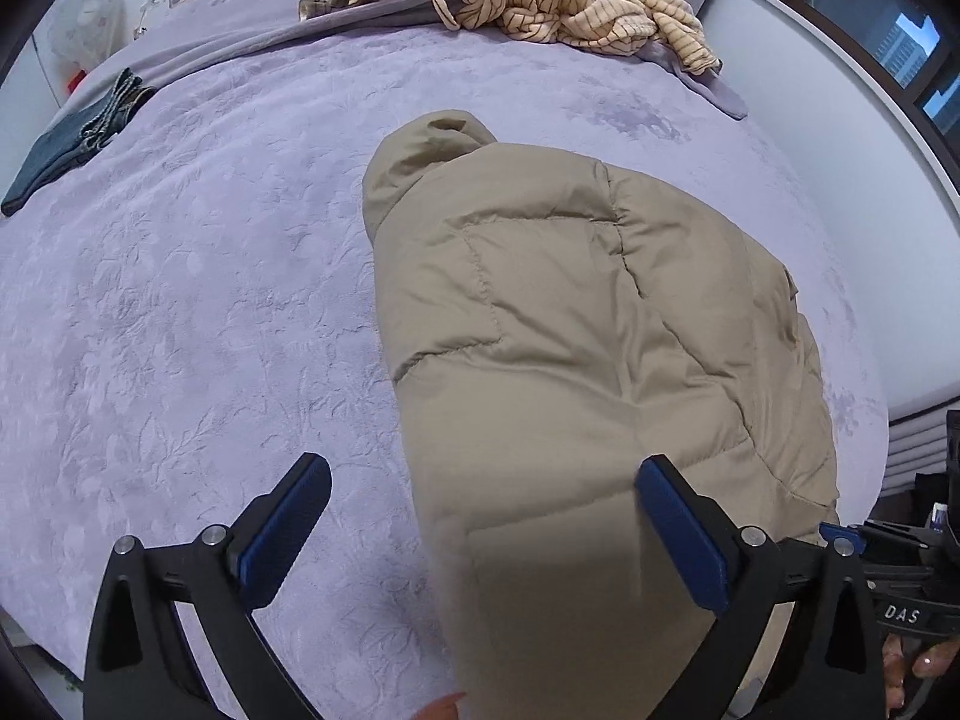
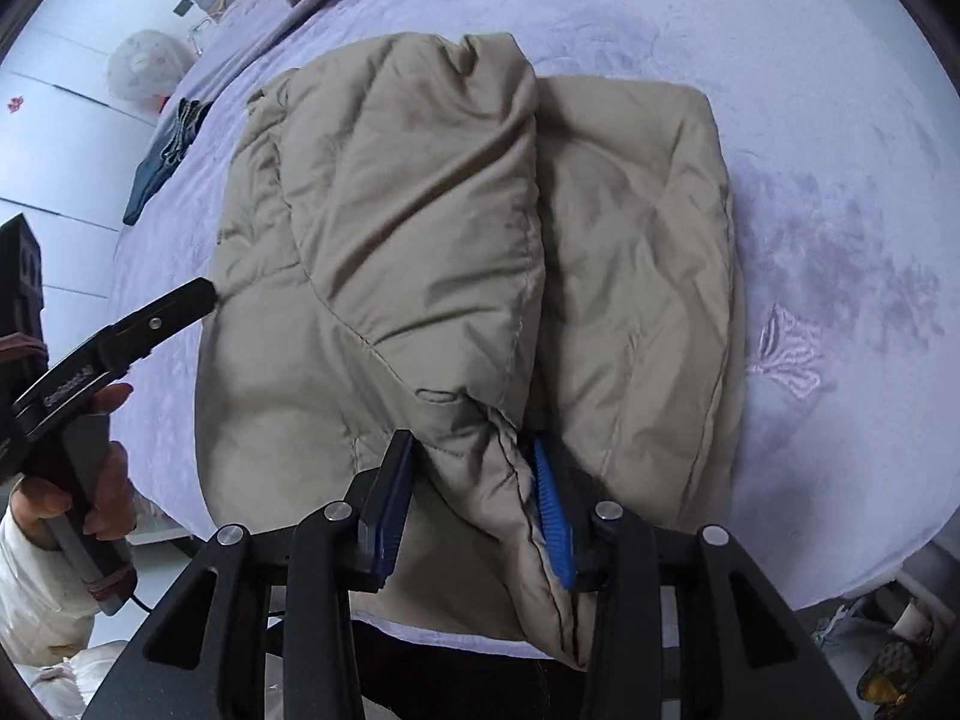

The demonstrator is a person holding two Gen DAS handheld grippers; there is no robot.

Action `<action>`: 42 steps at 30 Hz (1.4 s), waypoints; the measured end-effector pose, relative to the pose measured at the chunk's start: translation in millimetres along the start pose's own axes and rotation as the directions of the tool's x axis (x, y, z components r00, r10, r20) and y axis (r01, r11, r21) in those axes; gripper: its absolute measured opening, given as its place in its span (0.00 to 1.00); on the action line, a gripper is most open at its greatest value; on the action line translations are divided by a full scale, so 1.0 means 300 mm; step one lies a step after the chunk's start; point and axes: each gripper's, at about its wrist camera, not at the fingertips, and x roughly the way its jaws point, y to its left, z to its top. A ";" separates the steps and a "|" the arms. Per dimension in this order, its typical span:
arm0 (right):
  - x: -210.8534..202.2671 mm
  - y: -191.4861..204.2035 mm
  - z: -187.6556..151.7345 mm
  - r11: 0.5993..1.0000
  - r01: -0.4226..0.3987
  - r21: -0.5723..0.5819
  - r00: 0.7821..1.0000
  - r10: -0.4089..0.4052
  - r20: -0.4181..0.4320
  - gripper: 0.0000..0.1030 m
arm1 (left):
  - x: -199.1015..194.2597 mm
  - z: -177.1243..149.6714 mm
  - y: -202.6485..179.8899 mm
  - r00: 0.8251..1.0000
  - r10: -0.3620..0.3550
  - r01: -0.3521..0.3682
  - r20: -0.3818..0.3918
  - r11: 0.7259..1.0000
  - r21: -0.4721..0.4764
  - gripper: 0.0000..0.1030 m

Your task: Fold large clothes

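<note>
A lavender bedspread (image 1: 180,312) covers the whole bed and carries everything else. The beige puffer jacket (image 2: 420,252) lies folded lengthwise on it, its hem end at the near edge of the bed, its hood end toward the far side. Beyond the jacket's hood end sits a heap of cream striped clothing (image 1: 576,0). To the jacket's left, near the bed's edge, lies a folded pair of dark jeans (image 1: 66,144).

The left gripper (image 1: 480,534) hangs over the jacket's near left edge with its jaws spread wide and nothing between the pads touching them; a hand (image 2: 90,480) holds its grip.

The right gripper (image 2: 474,504) sits at the jacket's near end, jaws partly apart, a bunched seam fold of the jacket between them; whether the pads press on it cannot be told.
</note>
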 end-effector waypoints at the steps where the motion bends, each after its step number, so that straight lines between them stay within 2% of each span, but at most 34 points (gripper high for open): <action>1: 0.001 -0.007 -0.010 1.000 0.000 0.014 1.000 0.000 0.008 0.41 | -0.005 -0.011 0.008 1.000 0.000 0.000 0.000 1.000 0.006 1.00; 6: 0.013 -0.033 -0.048 0.999 0.018 0.040 1.000 -0.018 0.020 0.41 | 0.004 -0.052 0.039 0.999 -0.031 0.031 -0.034 0.999 0.008 1.00; 9: 0.017 -0.045 -0.080 0.998 0.026 0.055 1.000 -0.026 0.002 0.41 | 0.003 -0.056 0.043 0.999 -0.026 0.026 -0.042 1.000 0.007 1.00; 11: -0.018 -0.046 -0.079 0.998 0.004 0.065 1.000 -0.006 0.024 0.43 | 0.000 -0.052 0.040 0.998 -0.038 0.038 -0.044 0.999 0.007 1.00; 12: -0.045 -0.051 -0.075 0.998 -0.014 0.063 0.999 0.011 0.050 0.45 | -0.002 -0.048 0.035 0.998 -0.041 0.042 -0.044 0.999 0.007 1.00; 14: -0.102 -0.079 -0.057 0.996 -0.043 0.076 0.995 0.035 0.097 0.64 | 0.003 -0.039 0.030 0.998 -0.048 0.048 -0.048 0.999 0.004 1.00; 17: -0.161 -0.157 -0.005 0.989 -0.086 0.123 0.987 0.068 0.149 0.77 | 0.012 -0.026 0.019 0.997 -0.052 0.051 -0.054 0.999 -0.006 1.00; 21: -0.167 -0.277 0.063 0.978 -0.114 0.174 0.987 0.092 0.131 0.78 | 0.029 -0.004 0.011 0.996 -0.061 0.058 -0.069 0.997 -0.042 1.00; 23: -0.158 -0.329 0.090 0.973 -0.131 0.192 0.988 0.111 0.112 0.81 | 0.042 0.006 0.013 0.993 -0.092 0.088 -0.073 0.994 -0.063 1.00; 25: -0.130 -0.350 0.120 0.968 -0.148 0.202 0.987 0.131 0.096 0.88 | 0.061 0.017 0.023 0.989 -0.128 0.121 -0.076 0.989 -0.090 1.00; 30: -0.031 -0.410 0.212 0.942 -0.229 0.245 0.973 0.221 0.062 0.88 | 0.123 0.031 0.066 0.973 -0.211 0.194 -0.090 0.966 -0.169 1.00; 35: 0.067 -0.469 0.247 0.916 -0.285 0.283 0.958 0.283 0.048 0.89 | 0.166 0.034 0.071 0.966 -0.239 0.216 -0.100 0.955 -0.202 1.00; 37: 0.117 -0.489 0.262 0.894 -0.328 0.305 0.943 0.330 0.046 0.89 | 0.179 0.036 0.070 0.963 -0.247 0.222 -0.105 0.953 -0.206 1.00; 38: 0.144 -0.498 0.268 0.877 -0.358 0.319 0.931 0.362 0.048 1.00 | 0.184 0.038 0.071 0.962 -0.250 0.225 -0.107 0.952 -0.208 1.00; 39: 0.167 -0.503 0.275 0.861 -0.386 0.332 0.918 0.392 0.051 1.00 | 0.189 0.040 0.072 0.961 -0.253 0.226 -0.109 0.951 -0.212 1.00; 42: 0.187 -0.484 0.300 0.803 -0.495 0.331 0.863 0.497 0.085 1.00 | 0.199 0.045 0.070 0.959 -0.258 0.229 -0.115 0.949 -0.217 1.00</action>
